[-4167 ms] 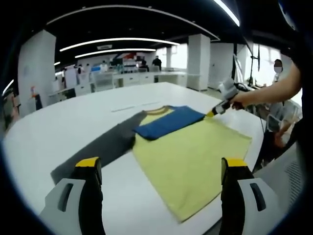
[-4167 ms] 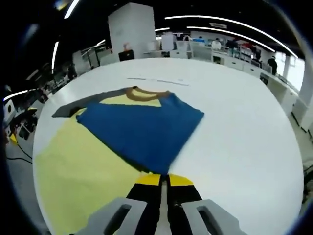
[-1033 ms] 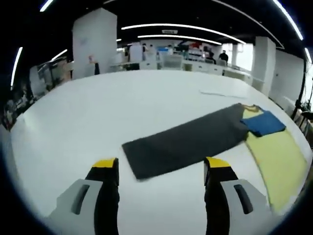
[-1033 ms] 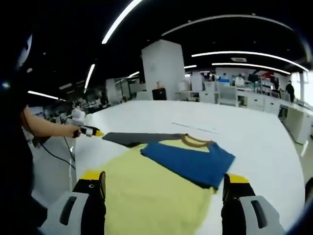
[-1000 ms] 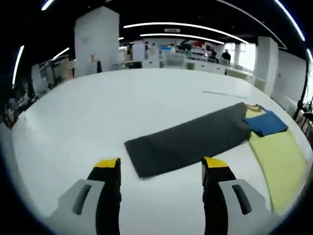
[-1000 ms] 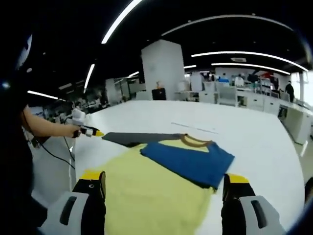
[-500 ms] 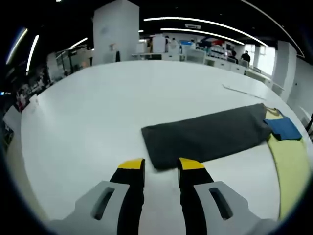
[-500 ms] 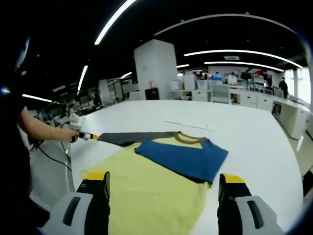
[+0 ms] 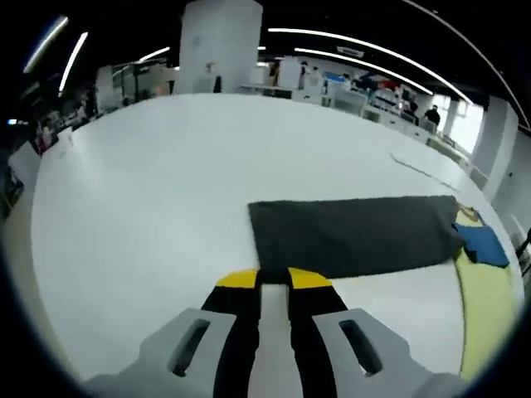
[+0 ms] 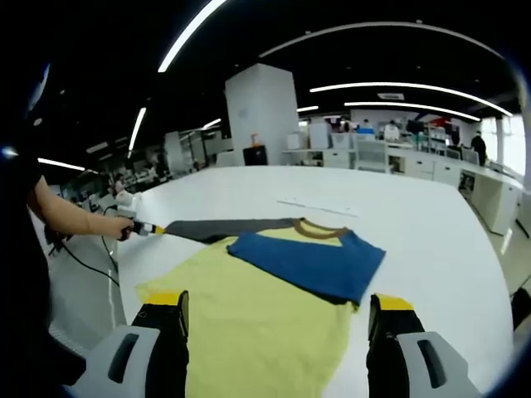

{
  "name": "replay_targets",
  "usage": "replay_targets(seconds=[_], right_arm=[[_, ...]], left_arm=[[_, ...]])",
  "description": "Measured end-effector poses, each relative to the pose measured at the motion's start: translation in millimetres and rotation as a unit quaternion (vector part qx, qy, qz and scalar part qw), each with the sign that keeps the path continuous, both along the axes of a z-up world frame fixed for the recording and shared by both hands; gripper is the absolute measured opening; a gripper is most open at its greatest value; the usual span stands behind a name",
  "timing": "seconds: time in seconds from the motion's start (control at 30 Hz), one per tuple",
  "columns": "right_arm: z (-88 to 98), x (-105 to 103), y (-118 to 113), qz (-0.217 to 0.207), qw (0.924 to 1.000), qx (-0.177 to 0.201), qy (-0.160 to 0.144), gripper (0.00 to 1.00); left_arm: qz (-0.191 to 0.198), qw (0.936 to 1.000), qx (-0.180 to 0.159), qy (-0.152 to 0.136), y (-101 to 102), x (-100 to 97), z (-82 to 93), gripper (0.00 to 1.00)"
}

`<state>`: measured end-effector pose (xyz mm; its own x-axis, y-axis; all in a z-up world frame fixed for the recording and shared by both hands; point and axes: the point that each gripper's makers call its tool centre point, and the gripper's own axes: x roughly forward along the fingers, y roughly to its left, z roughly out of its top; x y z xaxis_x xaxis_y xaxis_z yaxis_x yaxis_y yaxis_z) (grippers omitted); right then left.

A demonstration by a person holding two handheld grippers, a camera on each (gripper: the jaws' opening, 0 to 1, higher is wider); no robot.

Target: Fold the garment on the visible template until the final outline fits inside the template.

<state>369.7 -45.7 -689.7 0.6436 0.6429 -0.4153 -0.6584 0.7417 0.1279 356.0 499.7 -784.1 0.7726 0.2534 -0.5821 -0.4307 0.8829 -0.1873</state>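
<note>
a large round white table (image 9: 149, 182) in an open-plan office holds a long-sleeved shirt (image 10: 257, 319) spread flat. the shirt has a pale yellow body, a brown collar (image 10: 319, 230), one blue sleeve (image 10: 311, 264) and one dark grey sleeve (image 9: 353, 234)

in the left gripper view, the left gripper (image 9: 273, 278) reaches forward low over the table. its two yellow-tipped jaws are drawn together, with a thin strip of white between them, and the tips meet the near corner of the grey sleeve's cuff end. the jaws look clenched on that cuff edge. the grey sleeve stretches away flat toward the right, where it joins the yellow body; a small piece of the blue sleeve (image 9: 484, 245) lies just past its far end

in the right gripper view, the right gripper (image 10: 276, 308) hovers above the near edge of the yellow body with its jaws spread wide apart, grasping nothing. the blue sleeve is folded across the upper chest of the shirt, lying on top of the yellow fabric just below the collar. the grey sleeve (image 10: 224, 229) extends out to the left, and at its far end the left gripper (image 10: 152, 229) is seen touching the cuff, held by a person's hand (image 10: 124, 227) and bare forearm at the table's left edge

a thin pale line (image 10: 318, 208) lies on the table beyond the collar. desks, a white pillar (image 10: 261, 116) and strip lights fill the background
</note>
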Motion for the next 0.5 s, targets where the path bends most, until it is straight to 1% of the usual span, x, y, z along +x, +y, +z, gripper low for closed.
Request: replay_targets(seconds=[0.03,0.17,0.2,0.27,0.3,0.33,0.4,0.5], right_arm=[[-0.3,-0.4,0.3,0.000,1.0000,0.000,0.000,0.88],[-2.5,-2.8,1.9,0.000,1.0000,-0.006,0.001,0.88],[-2.8,-3.4,2.5,0.001,1.0000,-0.008,0.001,0.88],[-3.3,-4.4,3.7,0.001,0.9999,-0.011,0.002,0.88],[-3.6,-4.7,4.1,0.002,0.9999,-0.011,0.002,0.88],[-3.6,-5.0,4.8,0.002,0.9999,-0.012,0.003,0.88],[-3.1,-5.7,6.0,0.003,0.9999,-0.014,0.001,0.87],[-2.6,-6.6,7.7,0.003,0.9999,-0.014,0.001,0.87]], left_arm=[[0.000,1.0000,-0.004,0.000,0.6,0.4,-0.5,0.08],[-0.004,1.0000,0.002,0.005,2.1,1.8,-1.4,0.07],[0.003,1.0000,-0.004,0.003,3.3,1.7,-1.5,0.07],[0.024,0.9991,-0.034,-0.008,3.3,2.3,-1.6,0.02],[0.021,0.9991,-0.035,-0.012,4.9,1.7,-1.6,0.01],[0.033,0.9978,-0.054,-0.020,4.2,2.5,-1.6,0.01],[0.036,0.9975,-0.058,-0.018,7.0,1.6,-1.9,0.00],[0.033,0.9977,-0.057,-0.016,5.0,2.4,-1.3,0.00]])
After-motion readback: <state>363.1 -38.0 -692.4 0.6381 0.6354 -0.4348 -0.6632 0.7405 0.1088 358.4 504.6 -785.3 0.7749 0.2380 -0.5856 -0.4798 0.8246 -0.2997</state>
